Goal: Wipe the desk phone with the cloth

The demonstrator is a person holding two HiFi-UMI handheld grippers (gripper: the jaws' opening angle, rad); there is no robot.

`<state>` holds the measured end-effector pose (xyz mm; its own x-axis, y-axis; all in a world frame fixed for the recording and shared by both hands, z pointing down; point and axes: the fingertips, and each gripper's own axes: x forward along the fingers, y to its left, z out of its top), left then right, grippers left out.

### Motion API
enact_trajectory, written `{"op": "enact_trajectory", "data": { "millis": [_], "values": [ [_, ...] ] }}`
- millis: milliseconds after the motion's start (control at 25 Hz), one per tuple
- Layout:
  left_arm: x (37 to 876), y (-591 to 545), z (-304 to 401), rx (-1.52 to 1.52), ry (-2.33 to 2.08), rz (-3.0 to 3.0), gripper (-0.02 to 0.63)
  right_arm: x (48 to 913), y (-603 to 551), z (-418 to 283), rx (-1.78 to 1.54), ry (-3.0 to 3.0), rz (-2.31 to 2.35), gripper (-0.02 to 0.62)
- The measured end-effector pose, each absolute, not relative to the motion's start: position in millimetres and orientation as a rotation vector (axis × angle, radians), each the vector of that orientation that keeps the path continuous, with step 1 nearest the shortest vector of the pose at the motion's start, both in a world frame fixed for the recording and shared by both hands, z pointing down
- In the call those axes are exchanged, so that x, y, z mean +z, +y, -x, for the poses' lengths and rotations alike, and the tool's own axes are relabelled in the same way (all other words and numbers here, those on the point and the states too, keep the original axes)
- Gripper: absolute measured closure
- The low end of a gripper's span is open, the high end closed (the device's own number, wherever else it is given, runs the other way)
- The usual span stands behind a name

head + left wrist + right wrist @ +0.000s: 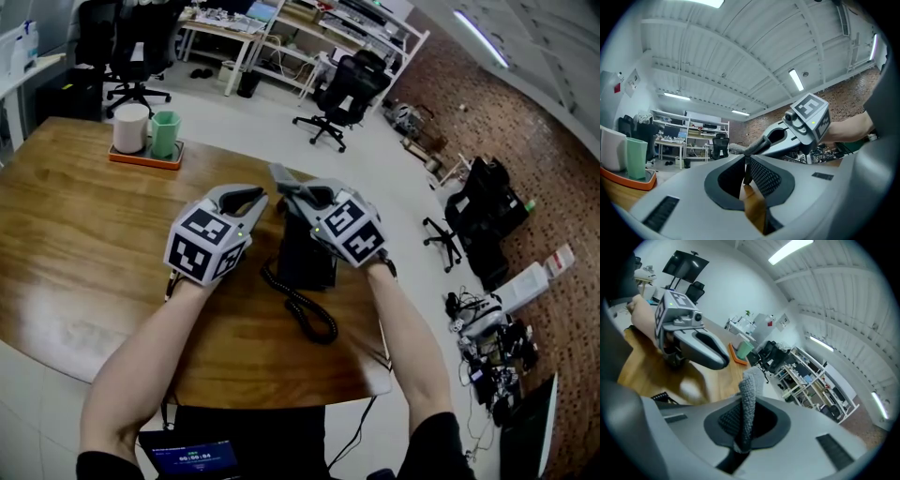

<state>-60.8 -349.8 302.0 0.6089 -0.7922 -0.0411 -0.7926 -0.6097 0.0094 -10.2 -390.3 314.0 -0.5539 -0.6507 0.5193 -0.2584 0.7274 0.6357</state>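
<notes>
Surface (75, 234): rounded wooden top, bearing all items below. Desk phone (305, 261): black, near the middle of the surface, long axis running away from the person; it lies directly below and just past the tips of both tools, largely covered by the right one. Right hand-held gripper (298, 192): over the phone's far end, jaws clamped on the cloth; judged the nearer tool, so the wipe calls for a short descent onto the phone. Left hand-held gripper (255, 197): just beside the phone's left edge, jaws drawn together at the tips with nothing between them. Tray (141, 157): orange, far left, well apart from the phone, carrying a white cup (130, 127) and a green cup (165, 133); no obstruction. Cloth (750, 394): grey, knitted, a folded end standing up past the jaw tips. Coiled cord (305, 314): black, looping from the phone towards the person's edge; it may snag a low pass.
</notes>
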Motion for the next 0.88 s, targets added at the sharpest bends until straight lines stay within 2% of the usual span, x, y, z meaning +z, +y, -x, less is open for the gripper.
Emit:
{"op": "enact_trajectory", "data": {
  "millis": [560,880],
  "values": [
    [303.8,-351.8,65.9,0.067,1.383,2.807,0.583,381.6,-229.9,1.4,-0.732,-1.976,-0.019,0.569],
    [303.8,-350.4,64.7,0.067,1.385,2.806,0.583,277.9,-375.3,-1.7,-0.666,-2.211,-0.746,0.569]
  ]
}}
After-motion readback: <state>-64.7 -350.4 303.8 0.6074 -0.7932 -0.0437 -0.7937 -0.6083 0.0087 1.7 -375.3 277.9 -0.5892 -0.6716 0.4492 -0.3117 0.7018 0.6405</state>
